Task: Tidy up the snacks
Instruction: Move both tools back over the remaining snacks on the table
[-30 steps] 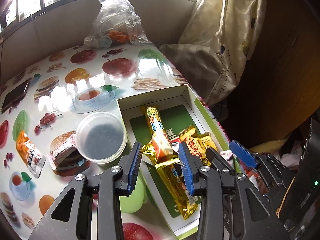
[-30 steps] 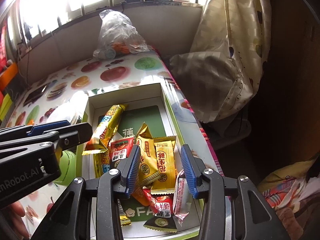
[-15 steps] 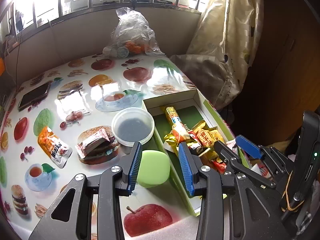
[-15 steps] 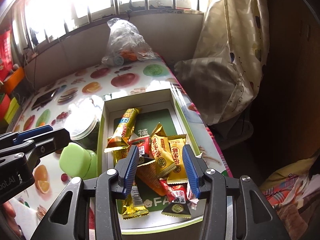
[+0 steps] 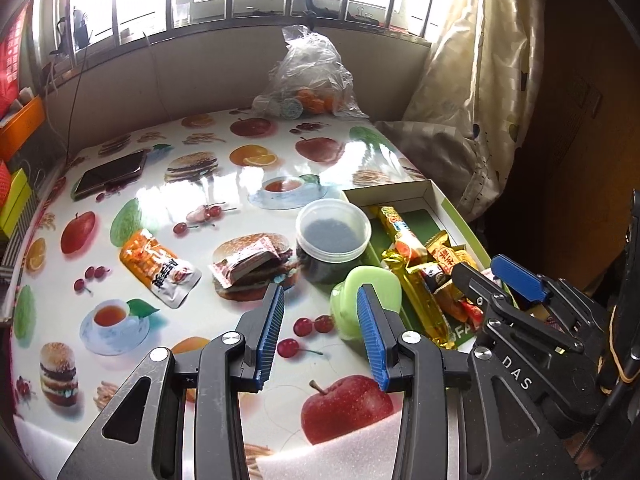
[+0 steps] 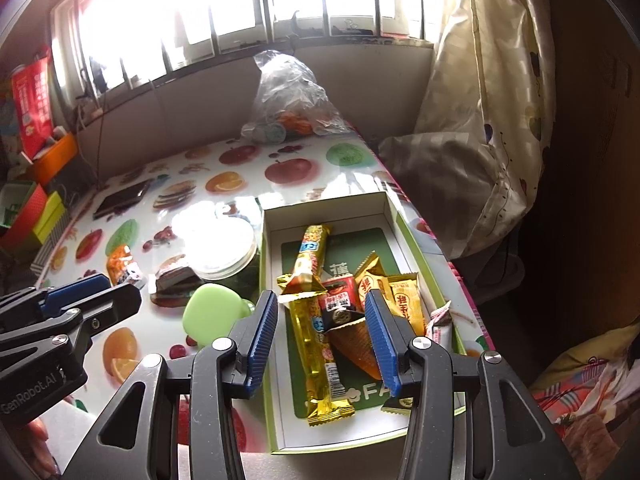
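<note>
A white and green box (image 6: 394, 216) at the table's right edge holds several snack packets, among them a long yellow bar (image 6: 312, 332). The box also shows in the left wrist view (image 5: 430, 192). Two packets lie loose on the table: an orange one (image 5: 158, 266) and a pink one (image 5: 248, 260). My left gripper (image 5: 320, 336) is open and empty above the near table, left of the box. My right gripper (image 6: 322, 336) is open and empty above the near end of the box.
A clear lidded tub (image 5: 334, 232) and a green container (image 5: 366, 300) stand just left of the box. A phone (image 5: 110, 174) lies at the far left. A plastic bag (image 5: 310, 80) sits at the back by the window. A curtain (image 5: 476, 92) hangs to the right.
Both grippers have pulled back and up from the box. The left one has swung left over the table. Both stay open and empty.
</note>
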